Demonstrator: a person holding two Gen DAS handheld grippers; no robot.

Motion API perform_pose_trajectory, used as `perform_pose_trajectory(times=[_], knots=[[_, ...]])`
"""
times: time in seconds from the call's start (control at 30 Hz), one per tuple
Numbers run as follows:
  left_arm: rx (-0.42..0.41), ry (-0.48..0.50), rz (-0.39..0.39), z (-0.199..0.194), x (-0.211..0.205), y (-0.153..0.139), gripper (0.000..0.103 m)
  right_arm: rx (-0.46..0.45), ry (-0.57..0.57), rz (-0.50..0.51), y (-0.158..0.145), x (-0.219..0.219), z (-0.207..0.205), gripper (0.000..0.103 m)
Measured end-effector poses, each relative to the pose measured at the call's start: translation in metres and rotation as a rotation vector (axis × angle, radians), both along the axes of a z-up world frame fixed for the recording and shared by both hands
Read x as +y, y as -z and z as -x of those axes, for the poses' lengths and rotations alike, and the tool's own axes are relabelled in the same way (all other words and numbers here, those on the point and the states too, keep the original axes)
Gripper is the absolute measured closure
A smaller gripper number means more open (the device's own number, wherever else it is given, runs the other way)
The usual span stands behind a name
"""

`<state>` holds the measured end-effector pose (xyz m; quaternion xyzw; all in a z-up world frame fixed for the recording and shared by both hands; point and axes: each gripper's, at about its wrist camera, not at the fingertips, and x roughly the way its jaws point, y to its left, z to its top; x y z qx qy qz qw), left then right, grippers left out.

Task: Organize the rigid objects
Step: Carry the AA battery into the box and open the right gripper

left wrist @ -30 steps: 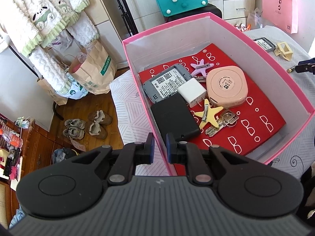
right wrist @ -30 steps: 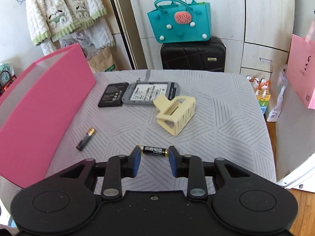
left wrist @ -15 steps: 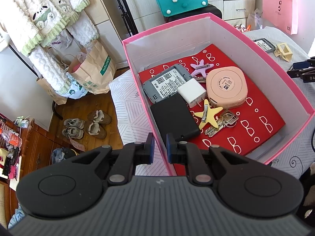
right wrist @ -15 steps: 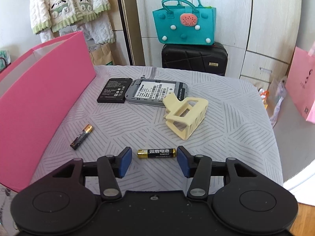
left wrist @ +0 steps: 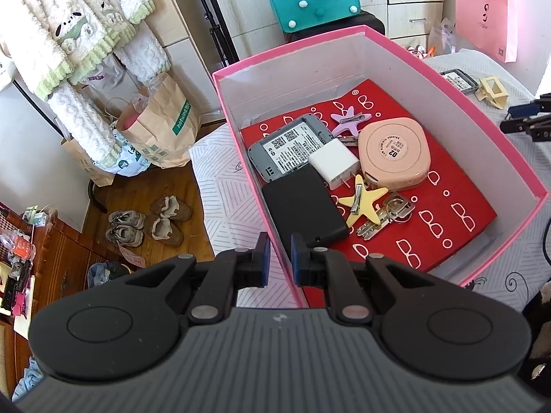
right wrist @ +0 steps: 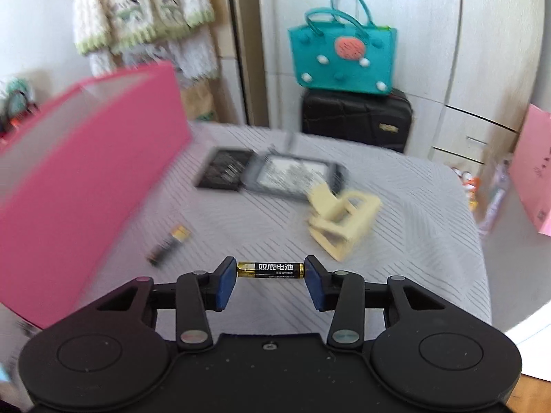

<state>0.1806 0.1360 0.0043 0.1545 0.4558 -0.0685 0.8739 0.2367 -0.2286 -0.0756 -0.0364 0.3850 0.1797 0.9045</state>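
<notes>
One battery (right wrist: 270, 270) crosswise between jaws

Box (right wrist: 86, 179) left on table (right wrist: 413, 241), w/ clip (right wrist: 341, 220) right, battery (right wrist: 168, 244) between (devices (right wrist: 296, 175) behind).

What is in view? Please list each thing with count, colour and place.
box: one, pink, table
devices: two, grey, box and table
charger: one, white, box
pack: one, black, box
round case: one, pink, box
star clips: two, yellow and purple, box
keys: one bunch, silver, box
flat battery: one, black, table
claw clip: one, cream, table
cell batteries: two, black-gold, table and right gripper
left gripper: one, black, shut on box wall
right gripper: one, black, closing, battery between pads
</notes>
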Motion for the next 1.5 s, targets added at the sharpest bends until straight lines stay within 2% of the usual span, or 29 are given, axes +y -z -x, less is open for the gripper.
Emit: perform_pose_trajectory(times=[0.23,0.33,0.53,0.77,0.9,1.07,1.3,1.5], knots=[[-0.003,-0.003,0.021,-0.001,0.0,-0.001,0.091,-0.122,-0.164,-0.115,-0.056,0.036,0.01,0.055],[-0.003,-0.003,0.023,-0.001,0.0,-0.001,0.091,-0.176,-0.247,-0.133,-0.077,0.061,0.009,0.055],[-0.005,-0.008,0.034,-0.001,0.002,-0.001,0.091,-0.237,-0.381,-0.034,-0.09,0.12,-0.009,0.055],[-0.007,-0.009,0.04,-0.001,0.003,-0.001,0.091,-0.211,-0.464,0.123,-0.075,0.165,-0.042,0.055],[-0.009,-0.012,0.046,-0.001,0.003,-0.001,0.091,-0.178,-0.484,0.156,-0.065,0.171,-0.051,0.055],[-0.008,-0.012,0.046,-0.002,0.002,-0.001,0.091,-0.175,-0.484,0.136,-0.062,0.168,-0.049,0.055],[-0.01,-0.013,0.048,-0.001,0.005,-0.002,0.091,-0.186,-0.44,0.028,-0.078,0.142,-0.046,0.054],[-0.013,-0.018,0.056,-0.002,0.005,-0.004,0.091,-0.175,-0.361,-0.071,-0.089,0.103,-0.041,0.053]])
